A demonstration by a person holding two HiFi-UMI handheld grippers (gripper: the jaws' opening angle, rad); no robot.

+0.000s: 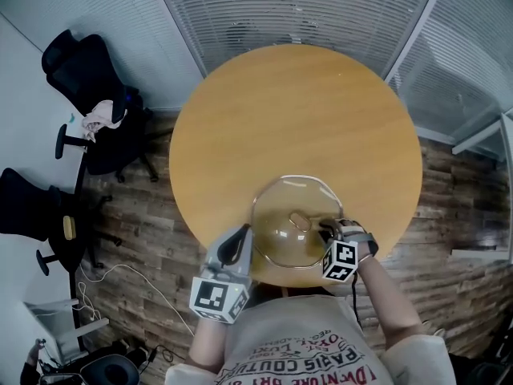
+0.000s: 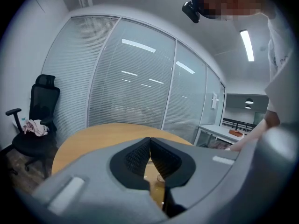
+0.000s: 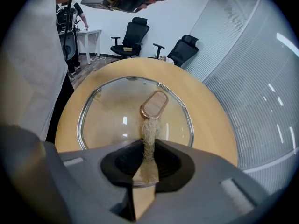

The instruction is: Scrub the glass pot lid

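Left gripper [image 1: 243, 235] beside lid [image 1: 276, 207], round table [image 1: 296, 111], plank floor [image 1: 144, 223]

The left hand-held gripper [image 1: 240, 235] is raised at the person's left front, its jaws pressed together on nothing. The right hand-held gripper [image 1: 325, 228], at the end of a bent forearm [image 1: 386, 295], points inward, its jaws clamped on a tan scrub pad [image 3: 149, 139].

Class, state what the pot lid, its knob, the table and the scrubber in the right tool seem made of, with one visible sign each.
Lid: clear glass, the table shows through; rim looks like polished metal.
Knob: copper-coloured shiny band, tan top, perhaps wood.
Table: wood or wood-look laminate, smooth matt; cannot tell which.
Scrubber: coarse tan fibres, likely plant fibre.
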